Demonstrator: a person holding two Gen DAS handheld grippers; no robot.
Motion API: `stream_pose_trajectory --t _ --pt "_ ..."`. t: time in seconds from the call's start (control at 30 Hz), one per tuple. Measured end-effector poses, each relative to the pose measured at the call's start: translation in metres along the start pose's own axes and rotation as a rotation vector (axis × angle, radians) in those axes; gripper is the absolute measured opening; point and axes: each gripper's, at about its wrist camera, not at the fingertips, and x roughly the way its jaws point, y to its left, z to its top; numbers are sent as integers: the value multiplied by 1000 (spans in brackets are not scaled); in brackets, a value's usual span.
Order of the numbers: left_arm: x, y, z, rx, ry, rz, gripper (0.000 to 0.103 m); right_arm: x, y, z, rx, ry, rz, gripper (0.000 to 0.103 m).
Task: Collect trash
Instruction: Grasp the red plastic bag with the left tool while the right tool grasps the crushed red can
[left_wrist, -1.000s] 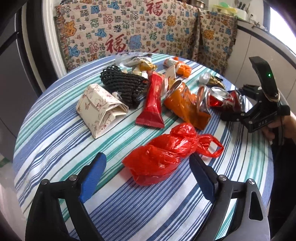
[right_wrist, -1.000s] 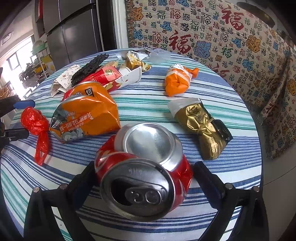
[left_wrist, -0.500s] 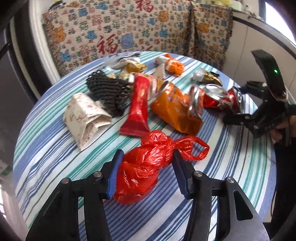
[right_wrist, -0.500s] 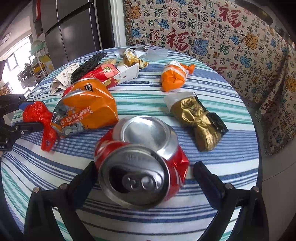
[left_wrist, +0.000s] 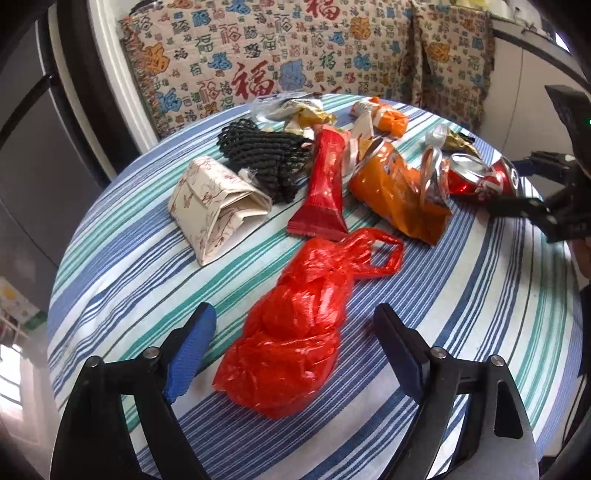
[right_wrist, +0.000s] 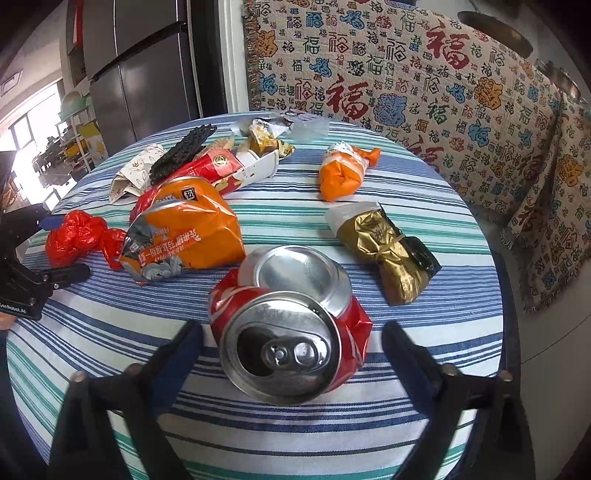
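Note:
A crumpled red plastic bag (left_wrist: 295, 328) lies on the striped tablecloth between the fingers of my left gripper (left_wrist: 295, 343), which is open around it. It also shows in the right wrist view (right_wrist: 79, 238). A crushed red soda can (right_wrist: 291, 325) lies between the fingers of my right gripper (right_wrist: 291, 350), which is open around it. The can also shows in the left wrist view (left_wrist: 480, 179), with the right gripper (left_wrist: 521, 184) beside it.
On the round table (left_wrist: 498, 332) lie an orange chip bag (left_wrist: 399, 195), a red wrapper (left_wrist: 325, 184), black foam netting (left_wrist: 266, 158), folded patterned paper (left_wrist: 218, 206), a gold wrapper (right_wrist: 388, 254) and an orange wrapper (right_wrist: 343, 173). A patterned cloth hangs behind.
My left gripper closed in on the red bag half a second ago and now stands wide open again, with the bag lying looser between its fingers. My right gripper stays open around the can.

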Motion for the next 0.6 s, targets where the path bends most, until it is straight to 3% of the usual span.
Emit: stream_pose_trajectory --t 0.03,0.07,0.37,0.6 --pt "2 -3 3 8 10 -22 44 -1 -2 -1 15 -14 -16 75" --pt "3 -3 5 -4 21 -57 36 -2 -3 -3 29 -23 -11 75" --pt "-4 1 3 -178 42 -73 33 -16 -11 -18 73 -97 13 74" --pt "-31 3 1 -340 -27 -101 33 -37 -15 -16 109 -132 28 73"
